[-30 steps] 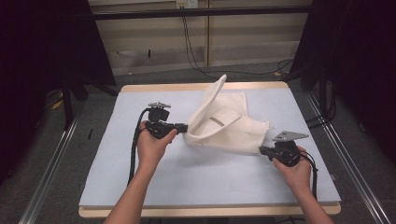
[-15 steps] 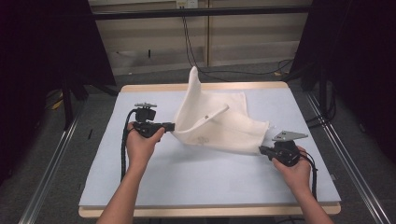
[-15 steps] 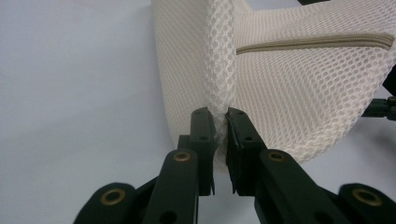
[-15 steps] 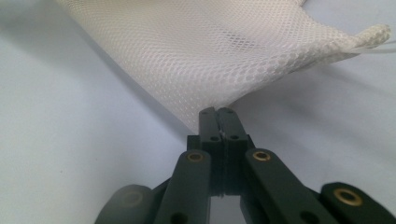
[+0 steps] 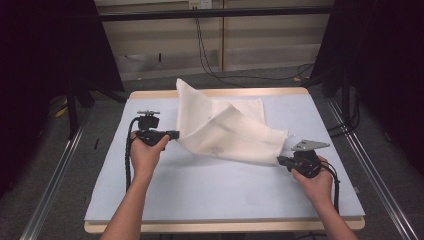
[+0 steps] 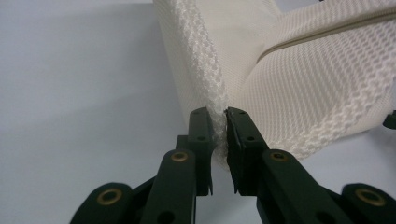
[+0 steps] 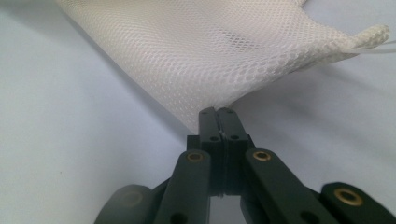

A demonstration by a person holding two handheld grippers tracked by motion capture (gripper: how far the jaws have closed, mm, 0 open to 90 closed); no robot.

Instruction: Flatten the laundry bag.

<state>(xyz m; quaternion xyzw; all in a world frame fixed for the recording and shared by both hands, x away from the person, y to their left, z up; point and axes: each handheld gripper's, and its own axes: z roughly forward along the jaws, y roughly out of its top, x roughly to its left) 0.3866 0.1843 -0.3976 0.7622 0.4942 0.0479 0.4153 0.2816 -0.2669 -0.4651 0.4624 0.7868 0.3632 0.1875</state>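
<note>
Mesh bag: white, centre of counter, left edge lifted
Left gripper: fingers clamped on bag edge
Right gripper: fingers pinching lower-right corner

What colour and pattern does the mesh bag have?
The mesh bag is cream-white with a fine honeycomb net weave, clearest in the left gripper view.

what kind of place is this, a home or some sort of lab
Most likely a lab or recording setup, not a home. A table with a pale blue mat sits between metal floor rails, dark curtains hang at both sides, and cables run down the back wall. A white mesh bag is the only work item.
</note>
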